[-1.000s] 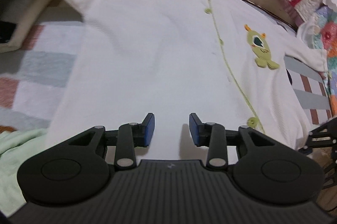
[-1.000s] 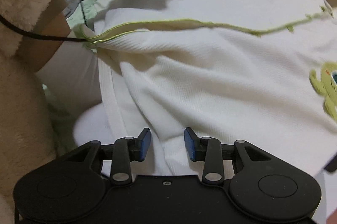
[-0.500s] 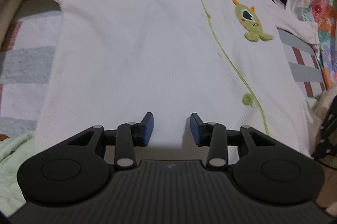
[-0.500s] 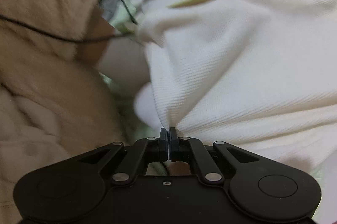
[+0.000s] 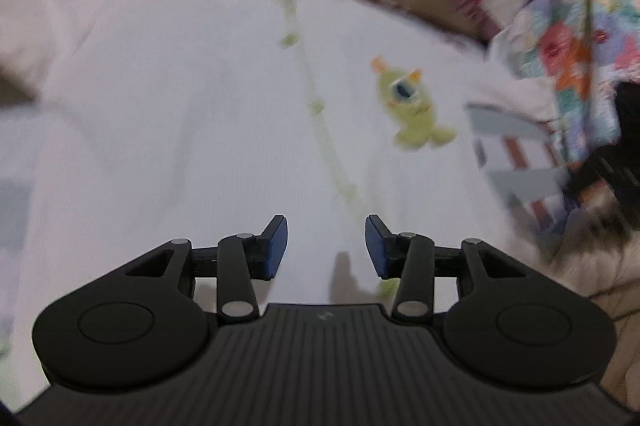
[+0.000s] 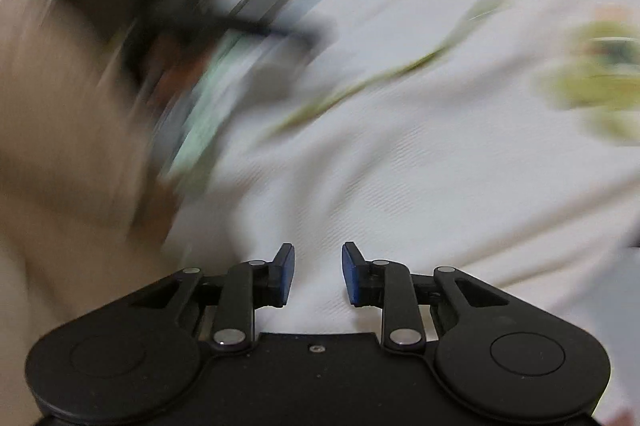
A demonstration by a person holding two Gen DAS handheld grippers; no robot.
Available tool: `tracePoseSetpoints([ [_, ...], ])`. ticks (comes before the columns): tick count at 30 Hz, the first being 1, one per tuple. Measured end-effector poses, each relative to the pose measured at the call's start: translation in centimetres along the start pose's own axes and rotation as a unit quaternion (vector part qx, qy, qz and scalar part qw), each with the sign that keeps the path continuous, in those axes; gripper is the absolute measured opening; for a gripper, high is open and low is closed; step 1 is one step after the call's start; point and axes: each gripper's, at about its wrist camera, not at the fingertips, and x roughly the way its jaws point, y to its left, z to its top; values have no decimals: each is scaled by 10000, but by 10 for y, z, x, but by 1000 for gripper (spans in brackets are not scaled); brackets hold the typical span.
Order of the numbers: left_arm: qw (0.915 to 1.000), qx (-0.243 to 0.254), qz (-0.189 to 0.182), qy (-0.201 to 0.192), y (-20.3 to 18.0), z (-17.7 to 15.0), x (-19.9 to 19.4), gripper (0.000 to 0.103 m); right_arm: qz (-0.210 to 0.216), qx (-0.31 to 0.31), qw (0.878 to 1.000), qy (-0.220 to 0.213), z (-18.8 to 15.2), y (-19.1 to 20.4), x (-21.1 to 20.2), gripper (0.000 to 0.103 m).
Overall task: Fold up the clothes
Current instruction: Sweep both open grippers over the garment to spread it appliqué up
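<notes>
White garment (image 5: 168, 145) flat, hem near claws

Left tongs (image 5: 326, 246) and right tongs (image 6: 318, 274) were matte black – round side housings, silver pivot screws, blue pads (image 5: 276, 246) on the fingers. Left body was ribbed; right body was smooth with one small centre screw.

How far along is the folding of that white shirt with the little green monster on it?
Done: the white buttoned shirt with the green monster patch lies spread flat. In hand: nothing; the left gripper and right gripper are opening above the cloth, gripping none. Left: every fold.
</notes>
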Motion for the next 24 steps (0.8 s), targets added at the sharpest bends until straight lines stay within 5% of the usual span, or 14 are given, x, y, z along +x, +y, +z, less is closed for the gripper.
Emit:
tracePoseSetpoints([
  [3, 9995, 243, -208, -57, -22, 16, 20, 49, -953, 1020, 9867, -838, 25, -63, -30, 35],
  [5, 9987, 506, 38, 60, -40, 20, 41, 49, -1500, 1622, 9685, -1151, 27, -103, -42, 36],
  [8, 9931, 948, 601, 328, -57, 17, 65, 49, -1735, 2472, 9425, -1430, 11, -149, -39, 36],
  [11, 9891, 1066, 893, 482, -57, 7, 73, 49, -1567, 2765, 9388, -1326, -13, -166, -26, 36],
  [14, 9904, 846, 898, 620, -47, 0, 78, 49, -1232, 2631, 9484, -1269, -23, -157, -8, 36],
  [17, 9915, 658, 904, 662, -40, -5, 81, 49, -1465, 2149, 9576, -1240, -12, -146, 1, 36],
  [18, 9912, 655, 931, 669, -40, -6, 82, 49, -1600, 1853, 9617, -1230, -6, -142, 6, 29],
  [19, 9910, 651, 957, 676, -40, -7, 83, 49, -1770, 1473, 9663, -1153, -3, -132, 12, 6],
  [20, 9907, 647, 984, 683, -40, -8, 84, 49, -1941, 1080, 9692, -1066, 0, -121, 18, 5],
  [24, 9878, 767, 1148, 722, -44, -10, 83, 49, -2975, 500, 9490, -920, -11, -96, 15, 3],
])
